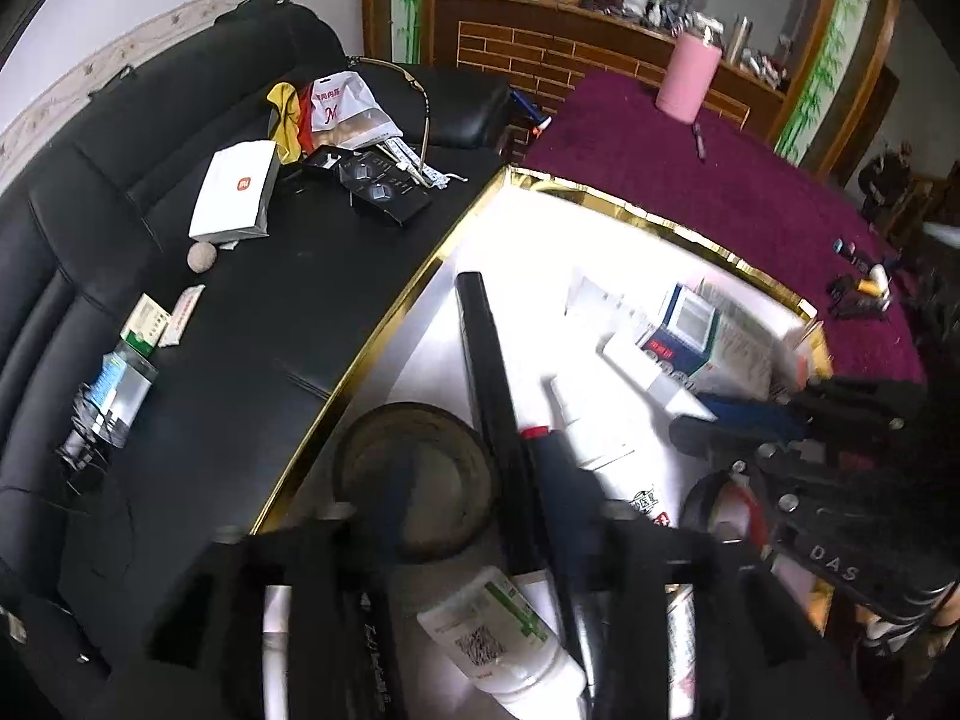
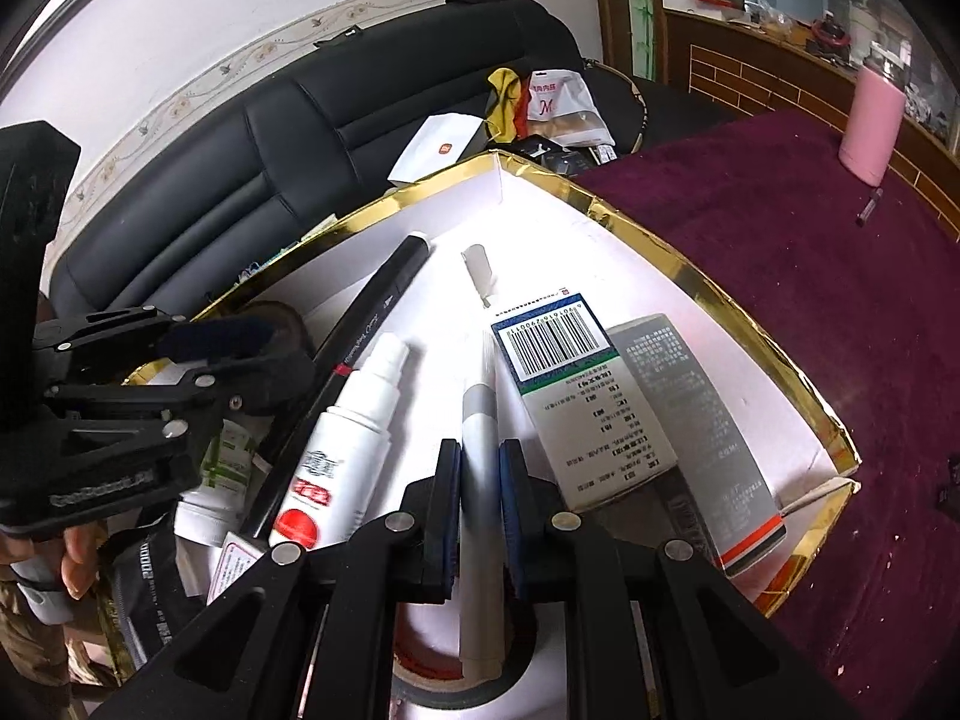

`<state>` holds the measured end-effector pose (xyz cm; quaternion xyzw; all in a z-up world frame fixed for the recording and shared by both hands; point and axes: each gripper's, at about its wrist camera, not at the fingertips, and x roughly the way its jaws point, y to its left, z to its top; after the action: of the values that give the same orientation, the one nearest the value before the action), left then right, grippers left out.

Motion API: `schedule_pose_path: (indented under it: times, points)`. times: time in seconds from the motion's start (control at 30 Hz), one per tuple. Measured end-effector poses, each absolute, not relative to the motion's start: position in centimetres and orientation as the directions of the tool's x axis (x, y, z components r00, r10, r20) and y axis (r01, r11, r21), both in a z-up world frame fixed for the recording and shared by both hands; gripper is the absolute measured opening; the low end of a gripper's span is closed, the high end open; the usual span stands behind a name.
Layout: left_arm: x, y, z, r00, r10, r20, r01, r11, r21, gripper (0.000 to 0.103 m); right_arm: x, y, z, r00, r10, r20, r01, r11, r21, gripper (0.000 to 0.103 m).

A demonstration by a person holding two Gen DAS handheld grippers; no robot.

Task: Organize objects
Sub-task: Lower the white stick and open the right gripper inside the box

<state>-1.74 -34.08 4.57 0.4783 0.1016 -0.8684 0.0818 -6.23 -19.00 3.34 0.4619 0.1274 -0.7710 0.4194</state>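
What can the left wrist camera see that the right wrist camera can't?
Only the left wrist view shows the small ball on the black table.

Only the right wrist view shows the right gripper pinching a grey-and-white pen, and the barcode on a box.

Both show the gold-edged box, the black marker and white spray bottle inside it, the pink bottle on the purple cloth, and the black sofa.
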Motion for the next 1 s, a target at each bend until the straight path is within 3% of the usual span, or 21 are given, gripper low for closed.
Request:
schedule_pose_path:
  times: [0.1, 0.23, 0.43, 0.7, 0.9, 1.0]
  points:
    - [-1.1, -34.2, 5.4, -0.552, -0.02, -0.834, 0.237, -0.962, -0.134, 0.052, -5.8, -18.5, 4.0, -0.231, -0.544, -0.806, 0.768, -0.611, 0.192, 0.018]
    - [0.3, -33.4, 6.5, -0.577, -0.026, -0.817, 0.218, -0.968, -0.123, 0.057, -4.7, -16.4, 5.9, -0.237, -0.596, -0.767, 0.775, -0.592, 0.221, 0.047]
    - [3.7, -31.2, 7.6, -0.608, -0.019, -0.793, 0.182, -0.976, -0.117, 0.062, -2.7, -10.3, 7.8, -0.267, -0.643, -0.718, 0.774, -0.587, 0.238, 0.062]
    - [7.4, -27.8, 7.6, -0.645, 0.04, -0.763, 0.168, -0.967, -0.192, 0.067, 1.0, -4.4, 4.3, -0.229, -0.653, -0.722, 0.767, -0.578, 0.279, 0.064]
    - [7.3, -26.0, 8.5, -0.649, 0.054, -0.758, 0.135, -0.974, -0.185, 0.067, 1.3, -4.8, 3.4, -0.201, -0.655, -0.729, 0.791, -0.547, 0.274, 0.058]
    - [7.2, -25.5, 8.8, -0.653, 0.077, -0.753, 0.118, -0.972, -0.201, 0.067, 1.6, -6.5, 3.1, -0.177, -0.653, -0.737, 0.816, -0.516, 0.261, 0.049]
